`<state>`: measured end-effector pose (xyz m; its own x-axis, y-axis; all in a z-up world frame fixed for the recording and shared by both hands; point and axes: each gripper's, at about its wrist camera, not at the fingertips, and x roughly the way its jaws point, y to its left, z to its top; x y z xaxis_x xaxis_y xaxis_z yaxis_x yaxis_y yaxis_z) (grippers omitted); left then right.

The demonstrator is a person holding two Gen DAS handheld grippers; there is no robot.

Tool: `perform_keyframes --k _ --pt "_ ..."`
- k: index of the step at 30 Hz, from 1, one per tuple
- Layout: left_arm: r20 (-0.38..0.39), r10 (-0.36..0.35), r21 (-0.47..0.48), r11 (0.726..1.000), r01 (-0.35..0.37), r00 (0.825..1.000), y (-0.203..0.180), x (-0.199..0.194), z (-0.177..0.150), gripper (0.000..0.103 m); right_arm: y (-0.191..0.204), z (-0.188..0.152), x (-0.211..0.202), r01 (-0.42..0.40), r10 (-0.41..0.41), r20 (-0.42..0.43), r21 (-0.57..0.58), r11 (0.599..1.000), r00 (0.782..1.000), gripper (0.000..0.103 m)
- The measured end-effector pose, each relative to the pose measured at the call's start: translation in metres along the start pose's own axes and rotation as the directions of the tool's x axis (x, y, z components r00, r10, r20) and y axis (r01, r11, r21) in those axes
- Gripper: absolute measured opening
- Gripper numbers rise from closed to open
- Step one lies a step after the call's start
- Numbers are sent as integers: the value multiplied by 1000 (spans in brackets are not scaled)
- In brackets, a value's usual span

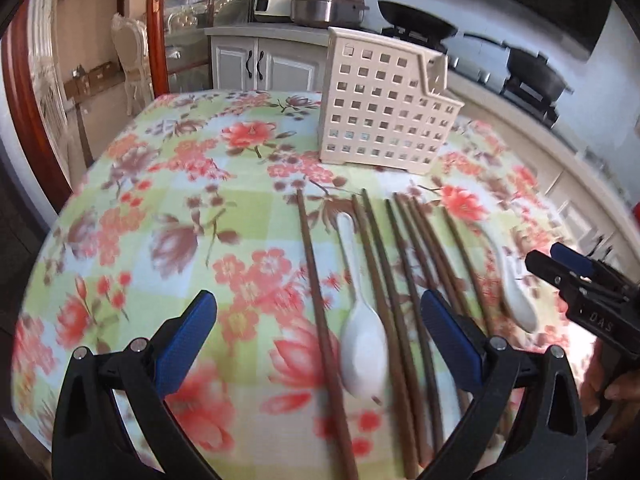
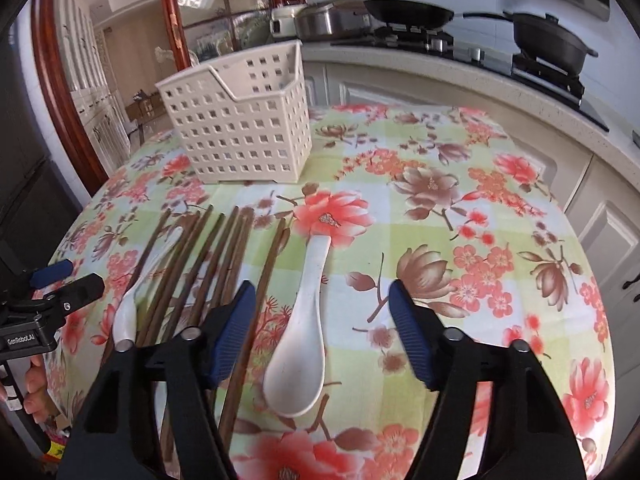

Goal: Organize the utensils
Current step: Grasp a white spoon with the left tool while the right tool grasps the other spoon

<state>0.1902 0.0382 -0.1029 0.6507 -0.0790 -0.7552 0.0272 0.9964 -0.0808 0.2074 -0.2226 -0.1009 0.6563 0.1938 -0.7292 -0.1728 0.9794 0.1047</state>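
Note:
A cream perforated utensil holder (image 1: 384, 108) stands upright at the far side of the floral-cloth table (image 1: 180, 208); it also shows in the right wrist view (image 2: 244, 128). Several brown chopsticks (image 1: 404, 280) lie side by side before it, also in the right wrist view (image 2: 200, 268). Two white spoons lie among them: one (image 1: 362, 336) between my left gripper's fingers, one (image 2: 300, 340) between my right gripper's fingers. My left gripper (image 1: 320, 328) is open above the table. My right gripper (image 2: 322, 320) is open and empty; it also shows in the left wrist view (image 1: 560, 260).
A kitchen counter (image 2: 460, 76) with a stove, black pans (image 2: 548, 44) and a steel pot (image 1: 326, 6) runs behind and right of the table. A glass-door cabinet with a red wooden frame (image 2: 176, 20) stands at the back left.

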Motion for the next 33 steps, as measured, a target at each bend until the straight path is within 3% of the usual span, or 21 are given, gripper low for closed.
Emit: perform_keyframes --k 3,5,12,14,16,21,23,25,33 --pt "-5 59 43 997 -58 998 -5 10 9 98 0 6 19 17 -17 -61 -3 1000 998 54" --pt "-12 55 59 997 -54 998 -7 17 13 85 2 9 28 29 -30 -93 -18 999 995 48" --pt "-90 -1 56 998 6 996 -11 41 23 78 10 21 48 45 -54 -157 -62 997 986 41" --pt "-104 -3 65 998 10 995 -14 45 25 69 10 24 53 47 -57 -173 -62 997 983 36" --pt "-125 -15 71 997 24 992 -16 50 28 63 12 24 56 44 -55 -183 -63 997 982 34" --pt "-143 -27 101 994 41 989 -22 57 37 57 14 26 61 35 -49 -198 -74 997 979 32" --pt "-157 -33 110 993 50 987 -24 61 40 45 13 27 62 32 -45 -198 -68 997 979 30" --pt "-177 -38 117 991 59 983 -26 65 41 39 11 28 63 26 -37 -197 -59 998 980 30" --pt "-211 -33 137 989 63 977 -32 77 39 31 9 26 65 9 -19 -193 -55 998 981 30"
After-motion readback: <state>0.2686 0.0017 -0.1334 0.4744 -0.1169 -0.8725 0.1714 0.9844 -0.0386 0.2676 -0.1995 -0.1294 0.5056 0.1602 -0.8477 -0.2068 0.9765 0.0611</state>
